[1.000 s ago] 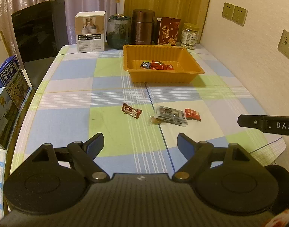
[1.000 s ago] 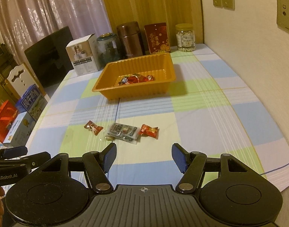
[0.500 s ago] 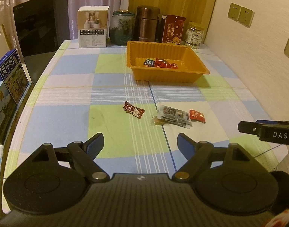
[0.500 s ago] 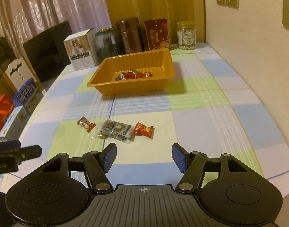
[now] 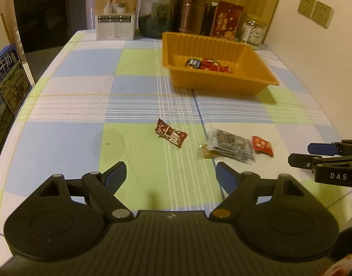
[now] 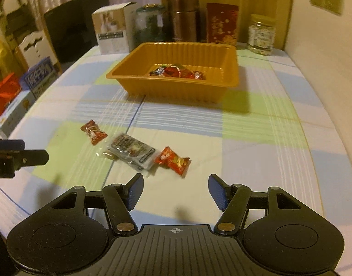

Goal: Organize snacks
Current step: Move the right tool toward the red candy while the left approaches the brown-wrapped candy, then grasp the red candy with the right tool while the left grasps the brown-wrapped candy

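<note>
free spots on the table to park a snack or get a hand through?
Bare cloth lies left of the brown-wrapped candy and right of the orange tray. Crowded: the back row behind the tray, and around the clear packet and red candy.

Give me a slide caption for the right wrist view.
Right tool, nothing between its closing jaws, nears three loose snacks before orange tray.

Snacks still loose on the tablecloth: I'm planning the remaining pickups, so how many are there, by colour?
Dark red-brown wrapper: 1
Clear packet with grey print: 1
Bright red wrapper: 1
Total: 3
</note>
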A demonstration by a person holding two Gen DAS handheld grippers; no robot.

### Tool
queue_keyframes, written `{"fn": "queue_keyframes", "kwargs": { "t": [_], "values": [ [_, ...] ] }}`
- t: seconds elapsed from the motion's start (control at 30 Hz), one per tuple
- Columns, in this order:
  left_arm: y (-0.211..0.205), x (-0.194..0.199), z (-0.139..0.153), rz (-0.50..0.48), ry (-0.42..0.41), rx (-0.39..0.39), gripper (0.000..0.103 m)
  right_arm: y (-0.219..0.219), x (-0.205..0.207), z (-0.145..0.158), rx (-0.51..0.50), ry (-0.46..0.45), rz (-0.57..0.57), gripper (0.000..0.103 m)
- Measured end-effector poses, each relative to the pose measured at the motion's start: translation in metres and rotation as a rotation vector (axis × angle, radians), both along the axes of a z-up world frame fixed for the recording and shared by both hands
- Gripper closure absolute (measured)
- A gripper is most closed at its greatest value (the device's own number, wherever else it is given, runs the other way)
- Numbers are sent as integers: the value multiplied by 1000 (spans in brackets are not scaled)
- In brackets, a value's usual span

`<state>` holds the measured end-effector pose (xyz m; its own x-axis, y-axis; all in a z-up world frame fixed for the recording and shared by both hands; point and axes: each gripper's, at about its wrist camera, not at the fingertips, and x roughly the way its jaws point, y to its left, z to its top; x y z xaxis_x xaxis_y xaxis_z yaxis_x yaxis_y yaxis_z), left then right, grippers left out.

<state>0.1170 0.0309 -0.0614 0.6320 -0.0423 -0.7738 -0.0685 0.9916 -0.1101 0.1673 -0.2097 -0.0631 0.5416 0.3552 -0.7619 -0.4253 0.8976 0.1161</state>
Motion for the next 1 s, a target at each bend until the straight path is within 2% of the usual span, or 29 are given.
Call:
{"fn": "queue_keyframes", "kwargs": {
  "t": [0.17,0.33,0.53,0.9,1.0],
  "values": [
    [6,21,-15,16,14,-13,20,9,21,-19,-46,-23,87,49],
    [6,35,-26,15,21,-19,20,17,39,-39,-74,-24,155,59],
    [9,47,-38,19,29,-35,21,25,53,-57,-110,-22,213,64],
    [11,62,-52,26,33,-61,24,35,63,-60,-117,-66,247,66],
    [11,66,-54,25,31,-65,26,35,64,-60,-113,-67,228,72]
  ]
}}
